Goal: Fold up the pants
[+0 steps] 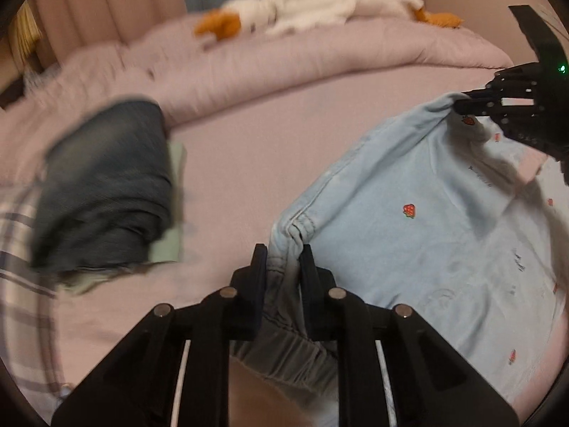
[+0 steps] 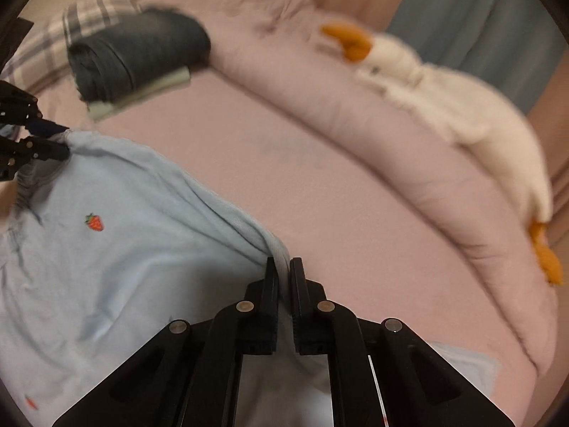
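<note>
A folded stack of dark denim [image 1: 106, 185] is lying on the pink bedsheet [image 1: 249, 149], well apart from the pale blue strawberry-print pants [image 1: 409, 220]; a white plush goose [image 2: 462, 114] is resting along the rolled pink quilt [image 2: 355, 114]. The pants are stretching between both grippers, elastic waistband bunched at the left gripper [image 1: 282, 252], which is clamping it; the right gripper [image 2: 283, 267] is pinching the other end.
</note>
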A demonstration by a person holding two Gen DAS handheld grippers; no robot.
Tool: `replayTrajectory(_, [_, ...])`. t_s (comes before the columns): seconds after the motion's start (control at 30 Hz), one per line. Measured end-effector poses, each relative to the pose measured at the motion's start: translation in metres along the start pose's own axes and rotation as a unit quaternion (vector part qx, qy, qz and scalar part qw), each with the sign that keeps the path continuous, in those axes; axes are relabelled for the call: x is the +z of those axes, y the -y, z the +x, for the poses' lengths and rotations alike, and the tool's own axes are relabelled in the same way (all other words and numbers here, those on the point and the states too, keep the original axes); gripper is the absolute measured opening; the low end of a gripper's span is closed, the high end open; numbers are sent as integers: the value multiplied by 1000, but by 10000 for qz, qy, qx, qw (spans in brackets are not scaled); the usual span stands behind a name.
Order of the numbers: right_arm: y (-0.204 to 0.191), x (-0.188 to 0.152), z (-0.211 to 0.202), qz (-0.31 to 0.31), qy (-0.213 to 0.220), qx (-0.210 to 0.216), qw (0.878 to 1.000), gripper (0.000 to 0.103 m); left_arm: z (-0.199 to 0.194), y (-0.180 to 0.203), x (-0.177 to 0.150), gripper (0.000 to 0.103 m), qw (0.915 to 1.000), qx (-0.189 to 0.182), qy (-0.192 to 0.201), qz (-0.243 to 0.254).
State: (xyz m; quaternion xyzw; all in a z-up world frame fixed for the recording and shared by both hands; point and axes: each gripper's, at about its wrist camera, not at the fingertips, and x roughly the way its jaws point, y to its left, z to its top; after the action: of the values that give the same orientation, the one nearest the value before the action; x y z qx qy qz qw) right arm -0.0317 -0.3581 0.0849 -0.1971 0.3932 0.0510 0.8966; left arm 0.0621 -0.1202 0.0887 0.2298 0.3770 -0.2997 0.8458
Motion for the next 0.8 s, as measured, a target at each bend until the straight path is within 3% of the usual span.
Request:
replayTrajectory(0.23, [1, -37, -107, 113, 868, -323, 9956, 6, -106, 56, -55, 16, 9904, 474, 1093, 699])
replayTrajectory(0.4, [-32, -91, -160, -88, 980, -396, 9944, 6, -121, 85, -116, 16, 9862, 460, 1125, 1121])
replayTrajectory(0.5, [-63, -128, -166, -342, 783, -300, 9959, 6, -118, 98, -156, 16, 9839, 510, 1038, 1359])
replayTrajectory(0.6, [-91, -164, -157, -458, 478, -85, 9978, 6, -100, 117, -184, 16, 9736, 869, 897, 1908])
replayTrajectory(0.8, [-108, -188, -119, -349, 74, -139, 9993, 6, -77, 126, -204, 15, 9665, 1141, 743, 2174])
